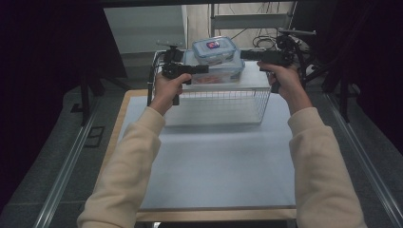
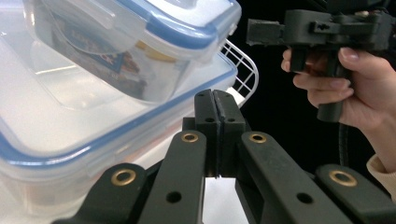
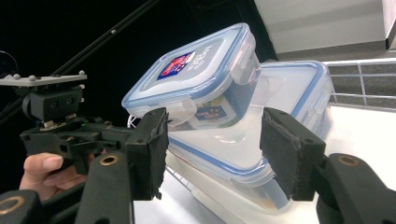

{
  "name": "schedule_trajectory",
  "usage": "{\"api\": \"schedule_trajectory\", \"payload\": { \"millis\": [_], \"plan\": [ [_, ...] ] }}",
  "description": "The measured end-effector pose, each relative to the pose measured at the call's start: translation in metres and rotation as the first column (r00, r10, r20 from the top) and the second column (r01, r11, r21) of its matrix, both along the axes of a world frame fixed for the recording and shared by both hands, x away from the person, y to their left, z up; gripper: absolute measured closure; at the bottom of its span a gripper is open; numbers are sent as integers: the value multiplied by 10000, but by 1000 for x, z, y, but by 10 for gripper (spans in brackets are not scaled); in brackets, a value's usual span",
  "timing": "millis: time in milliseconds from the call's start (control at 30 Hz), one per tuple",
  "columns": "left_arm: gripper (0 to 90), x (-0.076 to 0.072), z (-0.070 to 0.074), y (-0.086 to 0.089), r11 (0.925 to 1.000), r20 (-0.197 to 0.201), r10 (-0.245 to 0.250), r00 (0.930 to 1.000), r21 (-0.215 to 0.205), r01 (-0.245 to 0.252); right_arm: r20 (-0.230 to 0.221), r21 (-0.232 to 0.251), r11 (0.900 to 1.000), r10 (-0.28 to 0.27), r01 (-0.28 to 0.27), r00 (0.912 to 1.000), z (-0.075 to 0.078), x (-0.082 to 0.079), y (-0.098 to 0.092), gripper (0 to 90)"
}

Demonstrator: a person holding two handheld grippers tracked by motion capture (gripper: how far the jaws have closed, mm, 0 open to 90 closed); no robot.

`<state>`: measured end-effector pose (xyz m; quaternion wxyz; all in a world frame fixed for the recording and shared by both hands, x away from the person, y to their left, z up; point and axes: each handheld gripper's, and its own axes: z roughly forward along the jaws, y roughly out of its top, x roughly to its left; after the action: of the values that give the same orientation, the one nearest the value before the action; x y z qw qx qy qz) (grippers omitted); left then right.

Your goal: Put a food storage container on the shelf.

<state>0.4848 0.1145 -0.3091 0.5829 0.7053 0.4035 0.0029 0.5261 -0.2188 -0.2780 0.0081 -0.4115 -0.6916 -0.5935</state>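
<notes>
Two clear plastic boxes with blue-rimmed lids are stacked on top of a white wire rack [image 1: 223, 102]. The small box [image 1: 215, 49] [image 3: 191, 70] [image 2: 140, 42] rests tilted on the larger flat box [image 1: 223, 71] [image 3: 289, 88] [image 2: 56, 135]. My left gripper [image 1: 205, 69] [image 2: 216, 100] is shut with nothing in it, its tips close to the large box's left side. On the opposite side, my right gripper [image 1: 243, 54] [image 3: 212, 140] is open, its jaws spread level with both boxes and a little short of them.
The rack stands at the far end of a table covered by a pale mat [image 1: 214, 161]. Metal rails [image 1: 66, 171] run along both sides of the table. Dark stands and cables [image 1: 304, 47] crowd the back right. The rack's white top [image 3: 364, 130] lies bare beside the boxes.
</notes>
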Motion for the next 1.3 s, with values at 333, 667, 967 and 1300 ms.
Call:
{"api": "schedule_trajectory", "payload": {
  "millis": [333,667,967,1300],
  "plan": [
    [900,11,-1,7,9983,-161,485,9987,-323,-490,40,-16,10000,-10,10,10000,1,-1,-4,416],
    [899,18,1,10,9965,-303,745,9968,-370,-756,77,-100,9999,17,-16,10000,2,-2,-4,416],
    [898,19,0,13,9955,-402,845,9956,-397,-861,59,-106,9999,44,-44,10000,1,-3,-5,416],
    [898,12,1,19,9954,-347,841,9959,-433,-856,69,-89,9999,122,-121,9999,0,-5,-4,412]
  ]
}}
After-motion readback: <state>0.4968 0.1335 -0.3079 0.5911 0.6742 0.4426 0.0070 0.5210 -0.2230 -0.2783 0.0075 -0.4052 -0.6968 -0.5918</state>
